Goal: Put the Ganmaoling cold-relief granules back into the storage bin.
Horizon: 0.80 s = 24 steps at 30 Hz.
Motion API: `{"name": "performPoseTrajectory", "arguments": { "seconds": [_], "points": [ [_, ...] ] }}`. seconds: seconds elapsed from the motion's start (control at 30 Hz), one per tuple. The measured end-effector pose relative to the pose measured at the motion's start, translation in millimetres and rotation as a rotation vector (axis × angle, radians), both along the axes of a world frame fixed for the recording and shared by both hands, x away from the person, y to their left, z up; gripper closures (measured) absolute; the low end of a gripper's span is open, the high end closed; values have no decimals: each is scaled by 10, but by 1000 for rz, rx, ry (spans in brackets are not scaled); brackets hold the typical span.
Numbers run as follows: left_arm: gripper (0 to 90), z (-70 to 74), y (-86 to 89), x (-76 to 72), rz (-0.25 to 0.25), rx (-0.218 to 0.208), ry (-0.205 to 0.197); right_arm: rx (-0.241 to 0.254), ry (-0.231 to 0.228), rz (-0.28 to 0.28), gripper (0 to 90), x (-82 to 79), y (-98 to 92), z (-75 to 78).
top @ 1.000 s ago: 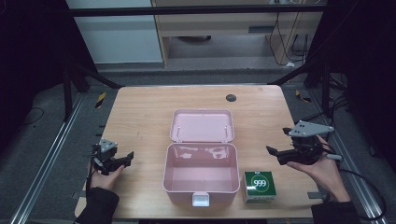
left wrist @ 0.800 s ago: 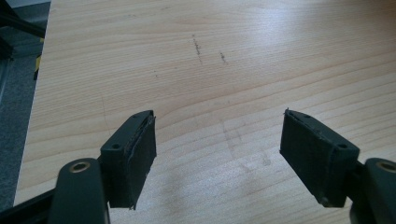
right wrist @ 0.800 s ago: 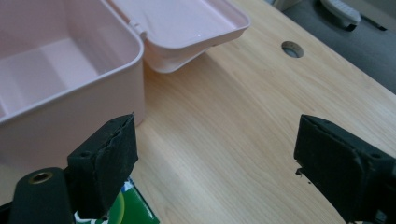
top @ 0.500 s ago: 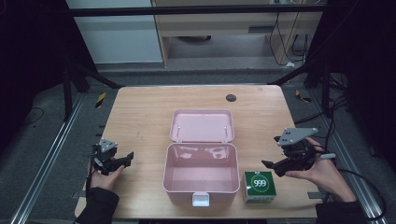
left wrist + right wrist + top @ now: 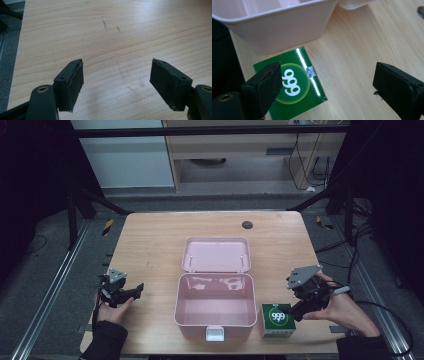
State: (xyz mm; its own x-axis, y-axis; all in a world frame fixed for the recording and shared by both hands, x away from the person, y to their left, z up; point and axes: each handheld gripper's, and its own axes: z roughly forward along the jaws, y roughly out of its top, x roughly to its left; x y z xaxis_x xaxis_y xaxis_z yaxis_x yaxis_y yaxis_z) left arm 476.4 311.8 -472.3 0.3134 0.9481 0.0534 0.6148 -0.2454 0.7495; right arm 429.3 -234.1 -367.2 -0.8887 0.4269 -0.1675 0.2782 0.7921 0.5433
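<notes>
Jaws of our right gripper (image 5: 325, 87) stand wide apart with nothing between the pads, hanging just above the green box (image 5: 294, 87) marked 999, which lies flat on the table (image 5: 362, 50). One pad already overlaps the box's near edge and the other is well off to its far side over bare wood, so we judge we need to shift across to centre the box before closing. Just beyond the box, nearly touching it, sits the pink case (image 5: 287, 25), its tub open toward us. Seen from the high view, the lid (image 5: 216, 254) is thrown back flat behind the tub (image 5: 215, 307), which leaves the inside free for the box (image 5: 278, 318) to drop in from beside our right gripper (image 5: 295, 312). Well apart on the other side of the case, our left gripper (image 5: 136, 290) waits low over the table, jaws wide and empty, out of the way.
</notes>
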Motion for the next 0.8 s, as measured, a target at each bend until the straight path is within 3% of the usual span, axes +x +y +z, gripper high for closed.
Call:
{"name": "performPoseTrajectory", "arguments": {
  "seconds": [0.8],
  "points": [
    [261,-3,-4,0,-1,12,2,-133,90,139,54,-120,191,-261]
  ]
}}
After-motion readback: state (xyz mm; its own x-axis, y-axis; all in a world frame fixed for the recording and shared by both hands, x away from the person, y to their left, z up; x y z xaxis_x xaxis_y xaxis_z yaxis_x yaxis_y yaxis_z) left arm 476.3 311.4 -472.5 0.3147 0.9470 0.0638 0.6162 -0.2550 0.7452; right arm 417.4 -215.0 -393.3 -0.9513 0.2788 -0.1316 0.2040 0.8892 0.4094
